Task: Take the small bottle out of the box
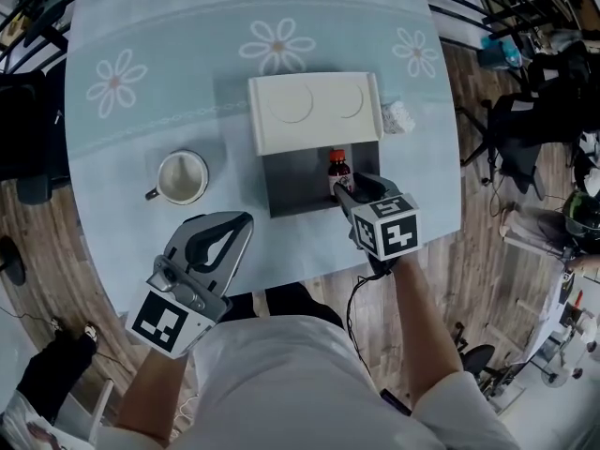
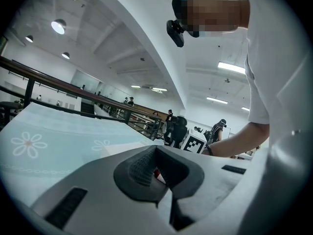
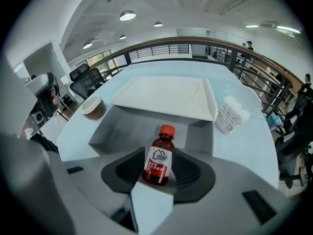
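Observation:
A small brown bottle [image 1: 338,171] with an orange cap and a white label stands upright in the right part of the grey box [image 1: 291,187]. The box's white lid [image 1: 314,111] is folded back. My right gripper [image 1: 351,191] reaches down into the box from the near side. In the right gripper view the bottle [image 3: 159,158] stands between the dark pads [image 3: 126,169] of the right gripper [image 3: 159,174], which is open, with gaps showing beside the bottle. My left gripper [image 1: 236,225] hovers over the table's near edge, left of the box, shut and empty [image 2: 159,175].
A white mug [image 1: 182,176] holding a brown drink stands left of the box. A crumpled white paper cup [image 1: 397,116] lies right of the lid. The round table [image 1: 141,111] carries a pale blue flowered cloth. Chairs and railings surround it.

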Demonstrator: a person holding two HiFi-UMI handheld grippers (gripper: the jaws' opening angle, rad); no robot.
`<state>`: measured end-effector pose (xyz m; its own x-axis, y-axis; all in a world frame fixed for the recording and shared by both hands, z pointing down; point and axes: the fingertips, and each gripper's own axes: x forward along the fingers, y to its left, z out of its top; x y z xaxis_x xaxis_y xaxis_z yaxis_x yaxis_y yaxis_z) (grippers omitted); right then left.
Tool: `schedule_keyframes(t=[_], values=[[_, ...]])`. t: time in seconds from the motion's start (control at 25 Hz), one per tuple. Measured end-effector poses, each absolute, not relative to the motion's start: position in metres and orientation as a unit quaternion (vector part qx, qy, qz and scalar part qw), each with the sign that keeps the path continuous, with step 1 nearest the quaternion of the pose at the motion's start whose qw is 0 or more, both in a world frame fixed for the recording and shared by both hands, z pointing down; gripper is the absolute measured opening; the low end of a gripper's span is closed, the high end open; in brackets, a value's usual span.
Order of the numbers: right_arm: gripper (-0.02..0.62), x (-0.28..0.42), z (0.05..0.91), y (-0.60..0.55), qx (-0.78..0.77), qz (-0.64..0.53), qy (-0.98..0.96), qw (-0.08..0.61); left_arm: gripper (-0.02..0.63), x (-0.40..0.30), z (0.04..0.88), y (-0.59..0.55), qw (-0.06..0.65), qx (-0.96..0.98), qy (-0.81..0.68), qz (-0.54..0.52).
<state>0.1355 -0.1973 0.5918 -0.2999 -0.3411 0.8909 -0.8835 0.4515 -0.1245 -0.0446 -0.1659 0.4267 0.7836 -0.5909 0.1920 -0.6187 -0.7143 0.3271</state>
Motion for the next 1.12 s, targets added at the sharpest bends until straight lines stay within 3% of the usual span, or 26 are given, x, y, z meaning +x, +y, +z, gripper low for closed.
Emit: schedule_keyframes(t=[0.4,0.76,1.12], values=[[0.264,0.138,0.614,-0.191,0.381,0.352,-0.702,0.487,0.006,-0.051,0.435,-0.168,0.200,0.922,-0.331,0.029],[0.267,0.135,0.633,-0.186,0.338,0.368,-0.661,0.560,0.006,-0.061,0.441,-0.171,0.211,0.918,-0.334,0.024],[0.265,0.132,0.639,-0.188,0.319,0.379,-0.653,0.573,0.006,-0.065,0.441,-0.174,0.214,0.917,-0.336,0.028]])
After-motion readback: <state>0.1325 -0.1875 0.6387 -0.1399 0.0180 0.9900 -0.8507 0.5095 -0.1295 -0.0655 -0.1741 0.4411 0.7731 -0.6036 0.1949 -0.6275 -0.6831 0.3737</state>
